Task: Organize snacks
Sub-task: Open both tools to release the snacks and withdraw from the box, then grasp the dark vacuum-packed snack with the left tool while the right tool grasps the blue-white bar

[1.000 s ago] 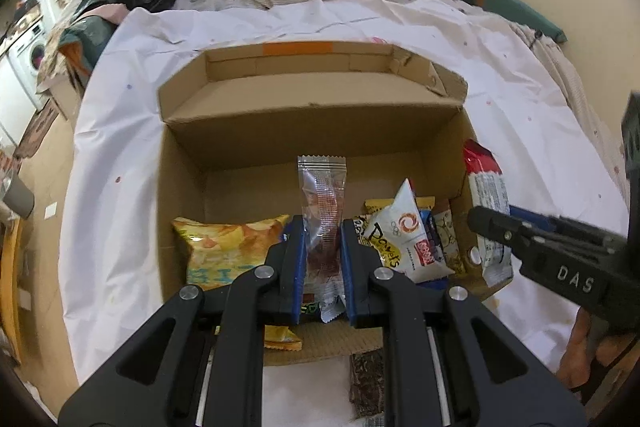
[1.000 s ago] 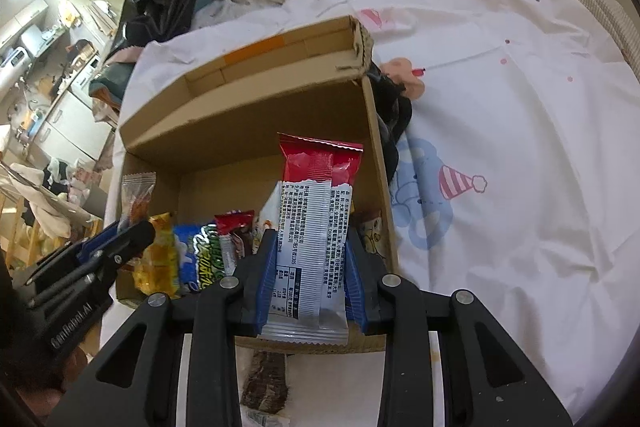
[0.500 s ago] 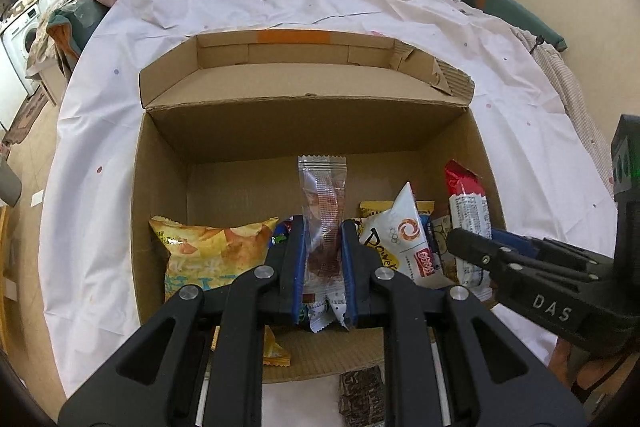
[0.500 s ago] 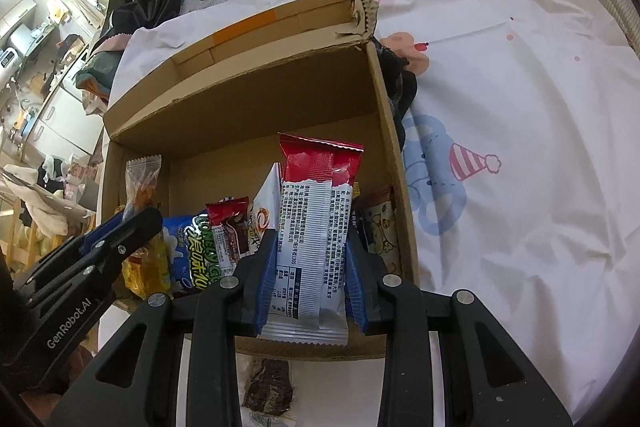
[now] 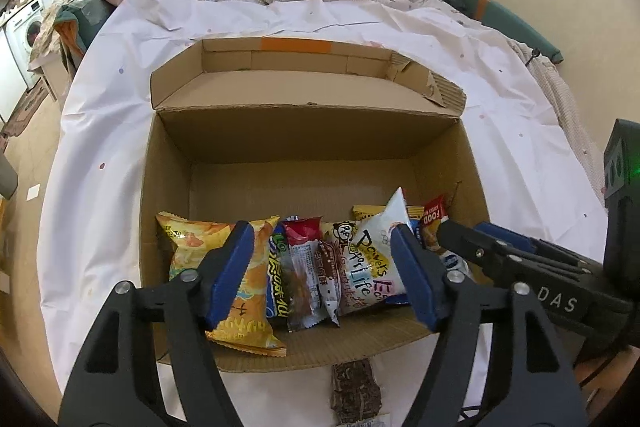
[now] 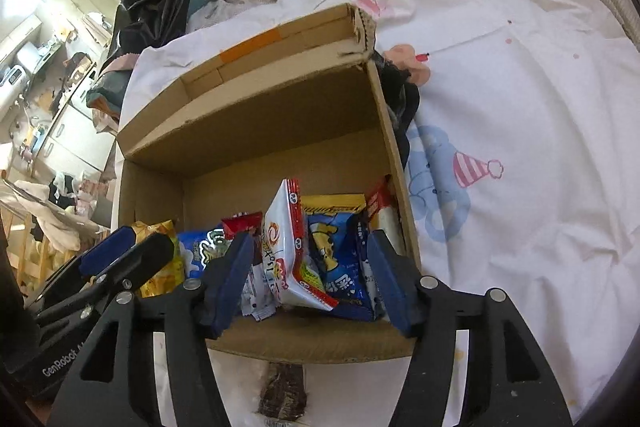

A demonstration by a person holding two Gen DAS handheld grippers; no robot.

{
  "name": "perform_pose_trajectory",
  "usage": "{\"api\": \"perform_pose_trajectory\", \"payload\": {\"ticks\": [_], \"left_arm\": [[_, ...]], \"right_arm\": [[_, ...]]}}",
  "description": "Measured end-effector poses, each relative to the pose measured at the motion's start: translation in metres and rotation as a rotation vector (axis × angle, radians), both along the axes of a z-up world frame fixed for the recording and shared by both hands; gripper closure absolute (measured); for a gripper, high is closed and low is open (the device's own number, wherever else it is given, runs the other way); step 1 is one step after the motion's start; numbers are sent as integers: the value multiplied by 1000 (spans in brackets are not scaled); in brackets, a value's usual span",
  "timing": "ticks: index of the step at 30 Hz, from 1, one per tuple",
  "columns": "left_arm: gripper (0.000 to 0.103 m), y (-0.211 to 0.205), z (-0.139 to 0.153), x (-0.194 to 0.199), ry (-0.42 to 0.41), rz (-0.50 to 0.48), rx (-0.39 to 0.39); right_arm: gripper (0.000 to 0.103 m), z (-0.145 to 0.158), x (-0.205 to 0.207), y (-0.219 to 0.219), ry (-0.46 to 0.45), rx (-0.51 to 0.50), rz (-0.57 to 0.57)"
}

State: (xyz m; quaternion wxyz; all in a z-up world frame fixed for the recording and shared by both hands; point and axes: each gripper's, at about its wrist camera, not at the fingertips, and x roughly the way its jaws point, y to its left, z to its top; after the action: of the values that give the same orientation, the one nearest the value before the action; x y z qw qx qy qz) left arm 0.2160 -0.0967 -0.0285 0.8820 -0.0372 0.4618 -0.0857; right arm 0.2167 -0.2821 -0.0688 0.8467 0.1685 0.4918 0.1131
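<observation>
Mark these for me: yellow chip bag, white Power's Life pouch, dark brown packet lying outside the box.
yellow chip bag (image 5: pixel 192 247), left wrist view, upper front panel.
white Power's Life pouch (image 5: pixel 374 259), left wrist view, printed face.
dark brown packet (image 5: pixel 354 393), left wrist view, middle of wrapper, on the sheet before the box.

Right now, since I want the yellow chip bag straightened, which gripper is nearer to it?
Left. The left gripper hangs over the box's near-left end, one finger overlapping the yellow chip bag. The right gripper, jaws opening, sits by the right wall, several packets away.
</observation>
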Motion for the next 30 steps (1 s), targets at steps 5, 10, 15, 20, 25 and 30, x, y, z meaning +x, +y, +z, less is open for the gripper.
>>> {"api": "perform_pose_trajectory", "payload": {"ticks": [5, 10, 15, 20, 25, 30], "left_arm": [[35, 4, 0, -3, 2, 0, -18], [35, 8, 4, -9, 0, 2, -22], [13, 17, 10, -22, -26, 15, -27], [12, 30, 10, -37, -18, 36, -21], [12, 41, 6, -54, -3, 49, -7], [12, 44, -3, -68, 20, 63, 18]], "right_arm": [[41, 0, 0, 0, 7, 5, 5], [41, 7, -2, 4, -8, 11, 10], [41, 13, -10, 9, -20, 37, 10], [41, 14, -22, 10, -14, 51, 8], [41, 14, -35, 6, 0, 63, -8], [41, 13, -43, 1, 15, 59, -22]]}}
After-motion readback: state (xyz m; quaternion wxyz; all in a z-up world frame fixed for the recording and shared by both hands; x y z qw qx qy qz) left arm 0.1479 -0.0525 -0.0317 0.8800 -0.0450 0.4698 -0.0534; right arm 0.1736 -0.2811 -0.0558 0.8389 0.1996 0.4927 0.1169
